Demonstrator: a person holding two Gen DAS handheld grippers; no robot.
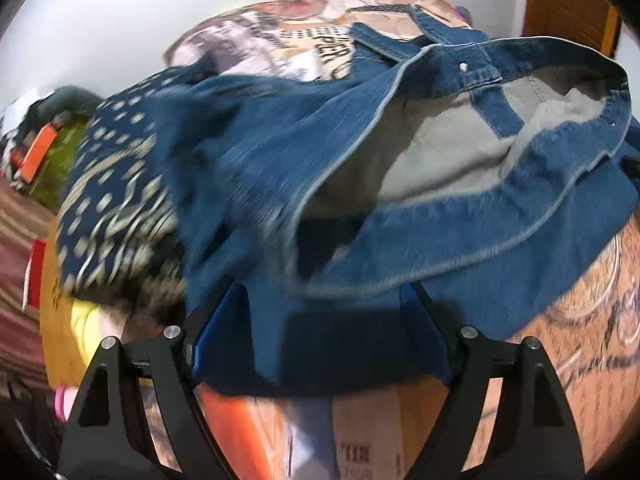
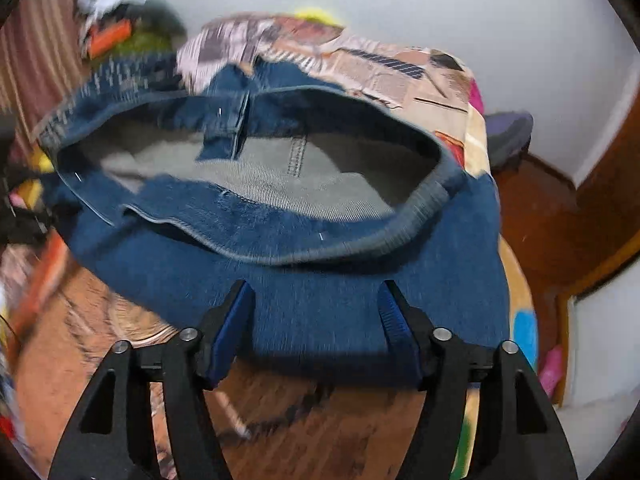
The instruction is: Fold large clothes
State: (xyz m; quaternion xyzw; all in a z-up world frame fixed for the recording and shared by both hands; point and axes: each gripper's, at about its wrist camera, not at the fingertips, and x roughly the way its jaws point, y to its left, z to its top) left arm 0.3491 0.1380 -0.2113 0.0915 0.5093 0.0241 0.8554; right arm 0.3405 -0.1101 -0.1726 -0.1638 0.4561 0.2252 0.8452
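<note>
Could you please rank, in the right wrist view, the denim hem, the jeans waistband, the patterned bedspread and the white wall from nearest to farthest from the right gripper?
1. Denim hem, between the right gripper fingers.
2. Jeans waistband, just beyond, centre.
3. Patterned bedspread, behind the jeans, upper centre.
4. White wall, at the back, top.

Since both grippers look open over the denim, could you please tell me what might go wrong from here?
1. The blue denim jeans lie with the waistband gaping; a bite by the right gripper might take one layer only.
2. The left gripper sits near a navy patterned cloth, which it could snag.
3. Motion blur suggests fast movement, so grasps may miss.
</note>
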